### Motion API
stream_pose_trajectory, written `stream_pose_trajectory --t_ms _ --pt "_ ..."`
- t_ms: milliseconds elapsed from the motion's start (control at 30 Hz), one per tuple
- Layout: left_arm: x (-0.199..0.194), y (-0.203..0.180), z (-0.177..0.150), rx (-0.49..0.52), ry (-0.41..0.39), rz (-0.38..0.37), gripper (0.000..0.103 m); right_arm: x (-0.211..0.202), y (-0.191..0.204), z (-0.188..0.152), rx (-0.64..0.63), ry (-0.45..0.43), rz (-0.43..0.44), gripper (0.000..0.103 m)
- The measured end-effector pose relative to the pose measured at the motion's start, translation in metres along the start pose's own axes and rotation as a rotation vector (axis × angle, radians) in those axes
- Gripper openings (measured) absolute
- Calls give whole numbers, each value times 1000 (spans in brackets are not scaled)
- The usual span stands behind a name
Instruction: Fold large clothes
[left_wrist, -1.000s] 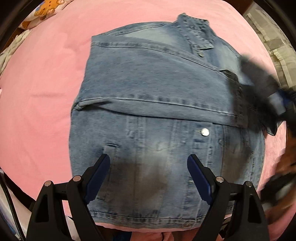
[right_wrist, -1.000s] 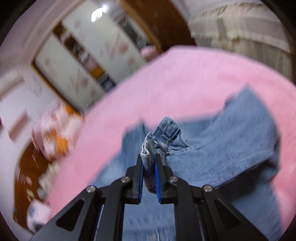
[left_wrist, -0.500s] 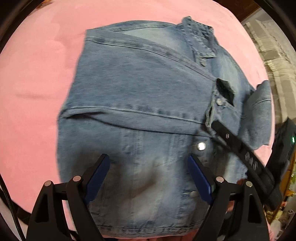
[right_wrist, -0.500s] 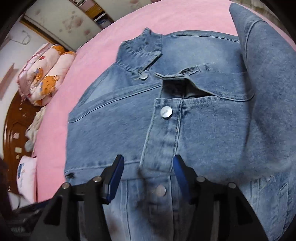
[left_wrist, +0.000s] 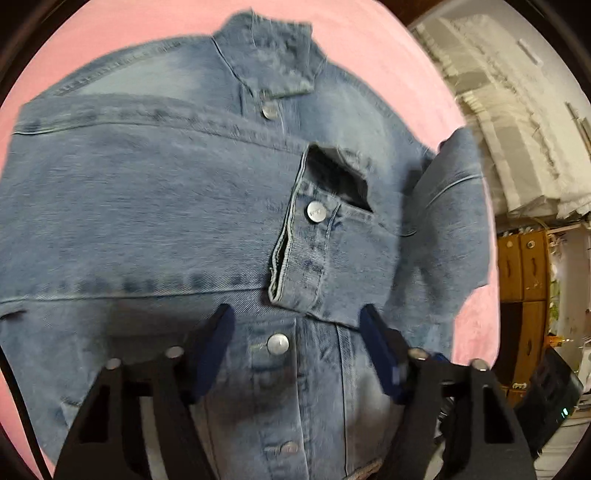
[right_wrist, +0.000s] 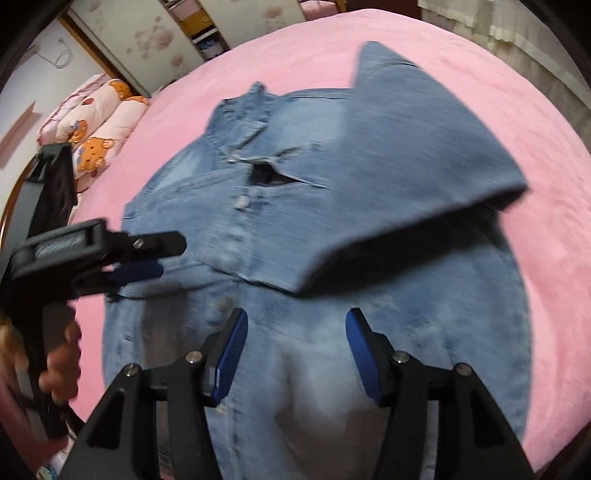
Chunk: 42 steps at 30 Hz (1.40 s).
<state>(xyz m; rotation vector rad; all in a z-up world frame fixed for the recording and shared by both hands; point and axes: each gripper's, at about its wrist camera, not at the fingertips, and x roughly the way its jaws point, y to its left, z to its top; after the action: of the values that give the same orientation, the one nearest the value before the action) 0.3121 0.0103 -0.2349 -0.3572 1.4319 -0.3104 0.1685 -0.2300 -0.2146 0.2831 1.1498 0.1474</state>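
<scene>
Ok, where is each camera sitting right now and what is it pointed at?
Left wrist: on the left gripper, looking steeply down over the jacket front, collar far; its own two fingers show, apart, holding nothing.
Right wrist: on the right gripper, looking down on the jacket from its right side, a sleeve folded over; own fingers apart and empty, plus the left gripper and left hand at the picture's left.
Shared: the jacket, its collar and the pink bed.
</scene>
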Motion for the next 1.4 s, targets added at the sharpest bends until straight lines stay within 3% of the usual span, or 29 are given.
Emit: stream_pose_trajectory --t_ms 100,200,233,300,367,533,633,733,900,1000,1100,1233,1333,1400 --pt "25 -3 8 -23 38 106 61 -7 -25 -6 41 -22 -57 55" --pt "42 -7 14 -51 61 165 60 -7 -49 -6 34 -39 -226 55" --pt "44 -10 14 -55 61 179 55 -5 -57 -4 20 -47 -301 55" --pt "45 -16 13 -66 58 159 37 -4 -73 0 25 -67 -352 55" --pt "45 -24 12 -96 57 104 14 -2 -91 7 56 -77 -359 55" --pt "38 -41 17 -141 15 119 12 3 -123 29 69 -98 -371 55" --pt "12 -51 23 -188 -73 66 11 7 -129 43 46 -106 -339 55" --pt "-19 -66 35 -166 -165 37 10 17 -134 52 -5 -102 -337 55" --pt "-83 -88 63 -105 -355 67 10 27 -134 62 -81 -96 -324 55" --pt "-121 -80 71 -116 -448 88 9 28 -132 66 -126 -101 -327 55" --pt "-149 -63 69 -130 -507 162 9 30 -130 68 -149 -106 -326 55" --pt "-148 -25 60 -205 -470 242 8 34 -130 73 -184 -106 -317 55" --pt "-123 8 44 -270 -397 301 8 28 -129 77 -196 -145 -297 44" --pt "-102 26 29 -309 -337 342 8 24 -126 78 -204 -160 -268 29"
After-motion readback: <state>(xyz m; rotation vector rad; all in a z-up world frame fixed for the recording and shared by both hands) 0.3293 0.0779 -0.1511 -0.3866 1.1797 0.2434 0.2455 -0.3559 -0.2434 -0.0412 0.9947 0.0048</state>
